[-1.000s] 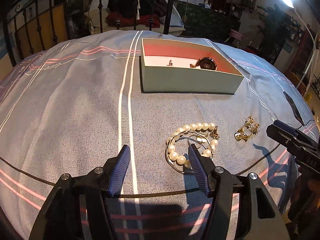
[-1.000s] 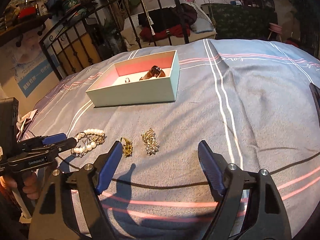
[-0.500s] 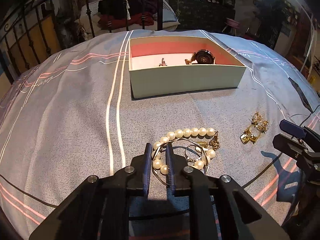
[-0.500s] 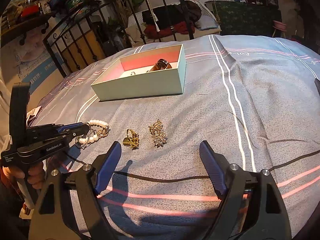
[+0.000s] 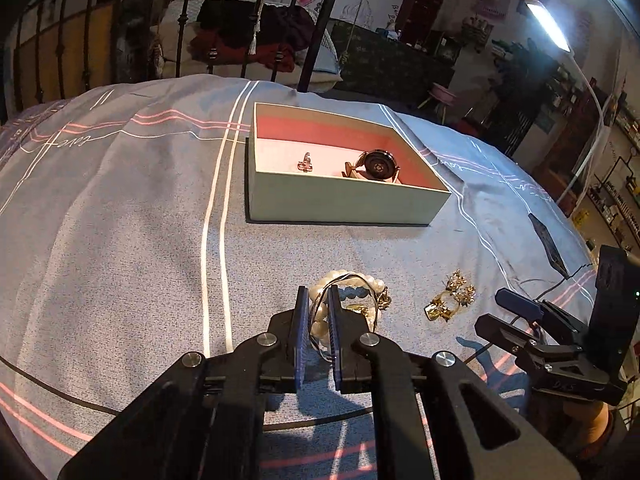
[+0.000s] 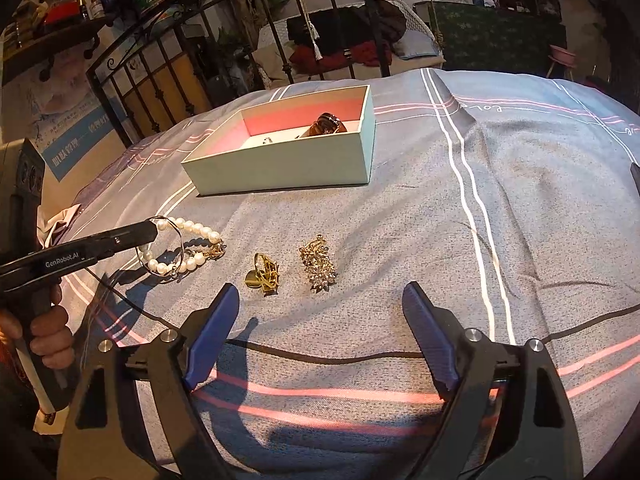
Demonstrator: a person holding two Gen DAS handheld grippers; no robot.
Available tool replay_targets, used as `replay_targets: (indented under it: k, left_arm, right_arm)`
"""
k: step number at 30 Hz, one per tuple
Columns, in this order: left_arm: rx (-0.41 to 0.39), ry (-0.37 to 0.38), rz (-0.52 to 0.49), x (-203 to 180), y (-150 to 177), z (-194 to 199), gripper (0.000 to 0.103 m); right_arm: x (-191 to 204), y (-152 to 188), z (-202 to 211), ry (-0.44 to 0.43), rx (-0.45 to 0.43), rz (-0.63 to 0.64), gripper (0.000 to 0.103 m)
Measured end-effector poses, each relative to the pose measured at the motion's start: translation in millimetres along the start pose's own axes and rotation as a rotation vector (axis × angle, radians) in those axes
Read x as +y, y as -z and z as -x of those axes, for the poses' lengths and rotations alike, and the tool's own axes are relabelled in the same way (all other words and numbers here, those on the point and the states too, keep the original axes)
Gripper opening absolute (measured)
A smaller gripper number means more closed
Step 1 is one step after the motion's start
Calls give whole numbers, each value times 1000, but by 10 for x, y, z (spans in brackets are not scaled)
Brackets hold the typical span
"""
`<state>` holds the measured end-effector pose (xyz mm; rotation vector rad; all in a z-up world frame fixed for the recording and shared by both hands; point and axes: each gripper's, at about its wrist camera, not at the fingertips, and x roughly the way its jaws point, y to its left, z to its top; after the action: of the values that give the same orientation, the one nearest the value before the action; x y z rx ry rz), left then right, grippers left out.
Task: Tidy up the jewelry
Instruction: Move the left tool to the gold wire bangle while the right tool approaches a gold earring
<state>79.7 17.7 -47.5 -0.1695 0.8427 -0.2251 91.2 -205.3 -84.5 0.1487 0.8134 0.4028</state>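
The left gripper (image 5: pixel 318 300) is closing, its blue pads pinching the white pearl bracelet with thin wire bangle (image 6: pixel 180 246). At the bracelet's three o'clock lie a gold ring (image 6: pixel 264 274) and a crystal brooch (image 6: pixel 318 264). At twelve o'clock stands the mint cardboard box (image 5: pixel 340 196). The right gripper (image 6: pixel 320 320) hovers empty, its jaws opening.

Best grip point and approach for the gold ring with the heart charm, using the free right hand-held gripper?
Pinch the upright gold band of the gold ring with the heart charm across its thin width, right hand-held gripper coming down from above on the near side. The band stands up off the grey bedspread; the flat heart lies low, giving little to grip.
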Motion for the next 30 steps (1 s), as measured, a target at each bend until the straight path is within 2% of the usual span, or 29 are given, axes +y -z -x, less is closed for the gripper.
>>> replay_targets:
  k: [10, 17, 23, 27, 30]
  left_arm:
    - [-45, 55, -16, -84, -55, 136, 9]
    - [12, -37, 4, 64, 22, -25, 9]
    - [27, -54, -4, 99, 62, -62, 11]
    - [23, -53, -56, 25, 45, -64, 18]
    - [15, -57, -166, -105, 23, -60, 22]
  right_arm:
    - [22, -14, -8, 1, 9, 8, 84]
    - [39, -4, -7, -4, 13, 14, 84]
    - [50, 7, -4, -5, 17, 20, 86]
    - [51, 16, 5, -10, 19, 19, 86]
    - [48, 13, 5, -13, 20, 17, 87]
